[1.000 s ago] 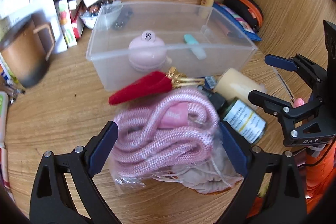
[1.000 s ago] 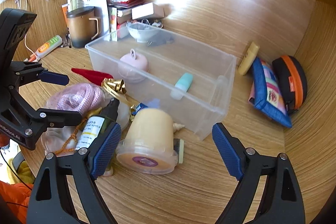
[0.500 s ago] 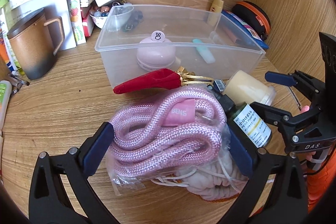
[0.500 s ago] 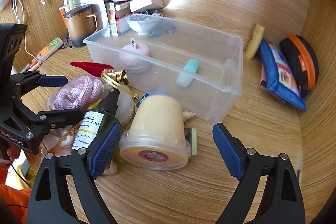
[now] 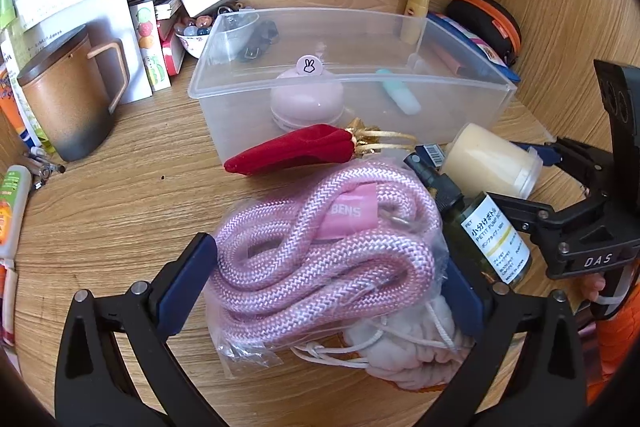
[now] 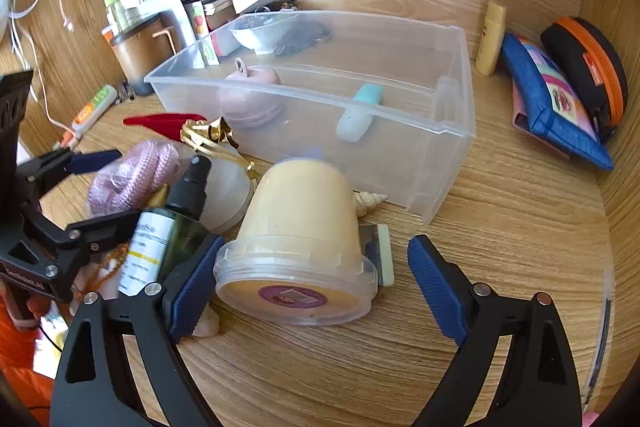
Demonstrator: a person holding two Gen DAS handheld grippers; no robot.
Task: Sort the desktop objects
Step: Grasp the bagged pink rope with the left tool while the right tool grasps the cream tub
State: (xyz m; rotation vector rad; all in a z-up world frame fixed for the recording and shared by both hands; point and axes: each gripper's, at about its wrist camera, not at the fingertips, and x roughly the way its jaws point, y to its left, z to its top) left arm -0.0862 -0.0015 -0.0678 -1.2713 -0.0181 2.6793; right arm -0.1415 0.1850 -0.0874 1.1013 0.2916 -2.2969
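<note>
We record a coil of pink braided rope (image 5: 320,259) sealed in a clear plastic bag, with a pink tag reading "BENS" near its top. It lies on the wooden desk (image 5: 120,219) in front of the clear plastic bin (image 5: 344,83), resting partly on a pale pink drawstring pouch (image 5: 408,347).

The left tongs (image 5: 324,291) are spread wide, one blue pad on each side of the rope bag. We cannot tell whether the pads touch the bag.

We record a cream tub (image 6: 296,243) with a clear lid, lying on its side with the lid toward the near edge; a purple sticker marks the lid. It sits just beside the near wall of the bin. The right tongs (image 6: 316,287) are spread around the tub, the left pad close against the lid rim and the right pad apart from it.

Between rope and tub lies a dark green spray bottle (image 5: 480,231) with a black pump head and a white and yellow label.

Also on the desk: a red velvet pouch (image 5: 292,151) with gold ribbon, touching the bin's near wall; a small shell (image 6: 368,203) beside the tub.

Inside the bin: a round pink case (image 5: 306,99) with a rabbit sticker, and a small teal tube (image 5: 400,95).

Left of the bin stands a brown mug (image 5: 68,99) with a lid. At the far right lie a blue pouch (image 6: 552,103) and a black and orange case (image 6: 588,67).
</note>
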